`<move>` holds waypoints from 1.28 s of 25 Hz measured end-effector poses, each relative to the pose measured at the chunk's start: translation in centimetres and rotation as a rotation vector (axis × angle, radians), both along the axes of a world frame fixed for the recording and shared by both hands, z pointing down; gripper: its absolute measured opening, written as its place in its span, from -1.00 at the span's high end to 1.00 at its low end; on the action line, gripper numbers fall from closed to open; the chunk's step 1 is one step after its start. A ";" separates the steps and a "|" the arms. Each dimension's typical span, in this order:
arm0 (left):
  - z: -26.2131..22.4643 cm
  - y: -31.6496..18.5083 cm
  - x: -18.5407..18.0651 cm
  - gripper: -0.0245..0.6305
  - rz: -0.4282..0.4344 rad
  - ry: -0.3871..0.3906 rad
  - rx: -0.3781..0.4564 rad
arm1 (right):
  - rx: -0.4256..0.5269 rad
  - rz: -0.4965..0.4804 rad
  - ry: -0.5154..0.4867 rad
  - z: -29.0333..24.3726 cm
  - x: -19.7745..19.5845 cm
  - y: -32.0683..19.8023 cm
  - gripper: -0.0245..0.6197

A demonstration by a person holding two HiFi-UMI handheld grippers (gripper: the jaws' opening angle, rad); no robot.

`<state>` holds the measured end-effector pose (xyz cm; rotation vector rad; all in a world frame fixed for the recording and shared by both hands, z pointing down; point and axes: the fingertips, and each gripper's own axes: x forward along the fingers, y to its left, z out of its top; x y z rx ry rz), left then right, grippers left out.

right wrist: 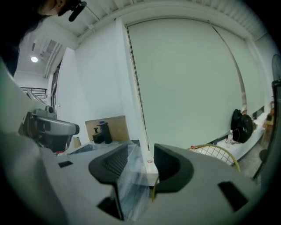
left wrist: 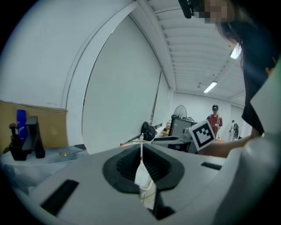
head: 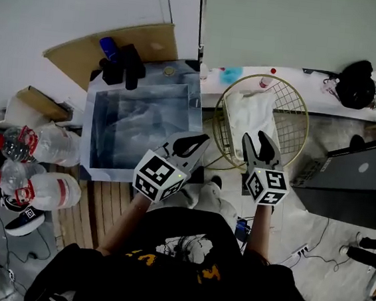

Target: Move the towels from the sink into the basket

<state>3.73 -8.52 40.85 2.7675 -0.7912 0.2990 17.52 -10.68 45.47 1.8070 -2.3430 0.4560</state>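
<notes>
Towels (head: pixel 248 116) lie just past both claws; nearest, above the person's black shirt (head: pixel 183 259), the left claw (head: pixel 201 142) hangs over the near right side of the sink (head: pixel 88 129), its jaws closed tip to tip with nothing gripped; just beside it, the right claw (head: pixel 256 140) hangs over the near rim of the basket (head: pixel 268 77), jaws moderately apart and empty, the sink's clear corner showing through the gap in the right gripper view; inside the sink lies a pale crumpled towel, its outline hard to make out through the bluish walls; in the wire basket, just right of the sink, lies a white bunched towel; left of the sink lie two plastic bottles (head: pixel 46 165); at the sink's far rim stand black fittings (head: pixel 123 66), with cardboard (head: pixel 149 42) behind them; far right, a black bag (head: pixel 355 84) rests on a white ledge.
</notes>
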 end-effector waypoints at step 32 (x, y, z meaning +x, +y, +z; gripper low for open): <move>-0.2 7.1 -8.9 0.87 -0.003 0.076 0.036 | 0.127 -0.086 0.082 -6.5 -11.3 11.0 0.91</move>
